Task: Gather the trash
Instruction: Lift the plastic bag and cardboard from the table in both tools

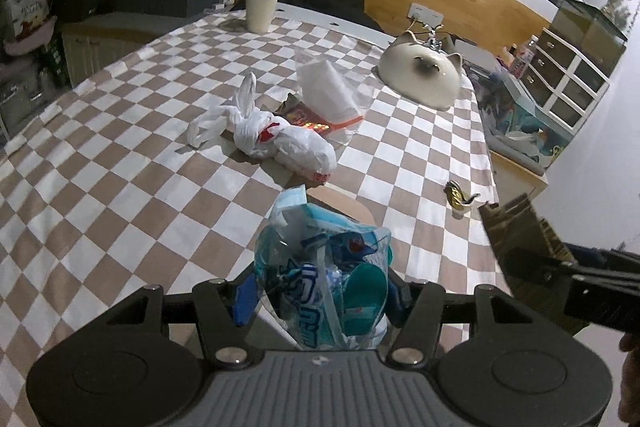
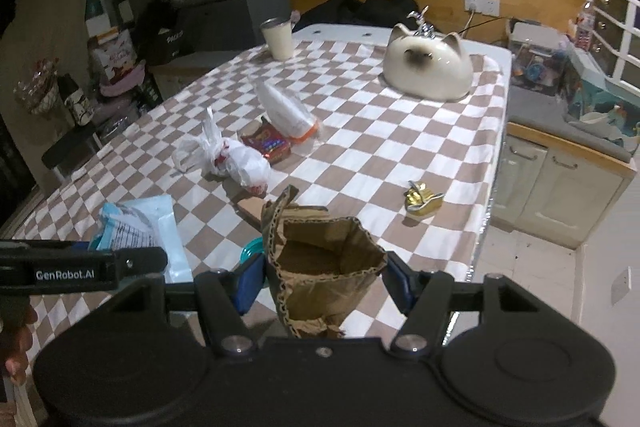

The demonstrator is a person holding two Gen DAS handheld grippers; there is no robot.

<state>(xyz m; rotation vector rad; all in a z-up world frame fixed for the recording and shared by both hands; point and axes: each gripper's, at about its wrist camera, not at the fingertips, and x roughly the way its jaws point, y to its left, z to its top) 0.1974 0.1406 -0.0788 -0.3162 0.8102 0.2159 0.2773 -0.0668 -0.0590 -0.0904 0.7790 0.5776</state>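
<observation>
My left gripper (image 1: 320, 297) is shut on a bundle of blue and white plastic wrappers (image 1: 320, 267), held above the near table edge. My right gripper (image 2: 326, 277) is shut on a crumpled piece of brown cardboard (image 2: 320, 263), beside the left one. That cardboard also shows in the left wrist view (image 1: 516, 231). On the checkered tablecloth (image 1: 120, 167) lie a knotted white plastic bag (image 1: 280, 139), a red snack wrapper (image 2: 268, 143) and a clear bag of white tissue (image 1: 328, 87). A flat tan piece (image 2: 250, 209) lies near the white bag.
A cat-shaped ceramic bowl (image 2: 428, 67) stands at the far right of the table, a cream cup (image 2: 279, 41) at the far end, a small gold ornament (image 2: 422, 201) near the right edge. Cabinets (image 2: 560, 179) and cluttered shelves stand right of the table.
</observation>
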